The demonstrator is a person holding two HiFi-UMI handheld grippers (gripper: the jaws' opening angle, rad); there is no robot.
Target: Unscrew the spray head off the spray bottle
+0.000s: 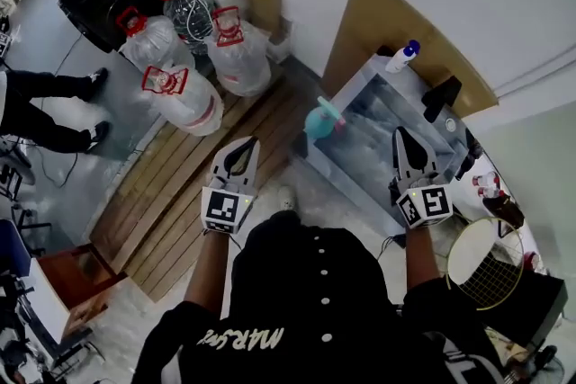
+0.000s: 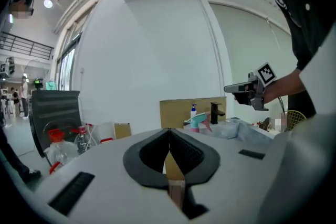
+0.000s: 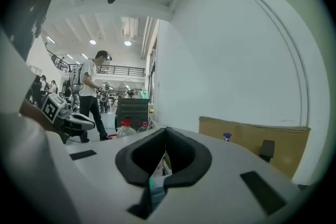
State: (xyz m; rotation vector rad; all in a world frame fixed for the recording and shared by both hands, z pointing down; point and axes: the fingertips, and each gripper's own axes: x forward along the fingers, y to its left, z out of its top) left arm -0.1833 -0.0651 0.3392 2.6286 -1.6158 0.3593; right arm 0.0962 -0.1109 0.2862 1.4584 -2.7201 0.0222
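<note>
The teal spray bottle (image 1: 320,120) with a pink trigger stands at the near left corner of a grey sink unit (image 1: 360,171). It also shows in the left gripper view as a teal spray bottle (image 2: 197,121) ahead and right of the jaws. My left gripper (image 1: 245,147) hangs shut and empty to the left of the bottle, apart from it; its jaws (image 2: 169,139) meet with nothing between them. My right gripper (image 1: 402,138) is held over the sink, right of the bottle, also shut and empty, as the right gripper view (image 3: 165,148) confirms.
A white bottle with a blue cap (image 1: 402,56) and a black faucet (image 1: 440,97) stand at the sink's back, before a cardboard sheet (image 1: 396,18). Large water jugs (image 1: 184,94) sit on wooden boards at the left. A person (image 3: 90,96) stands further off. A racket (image 1: 486,263) lies at the right.
</note>
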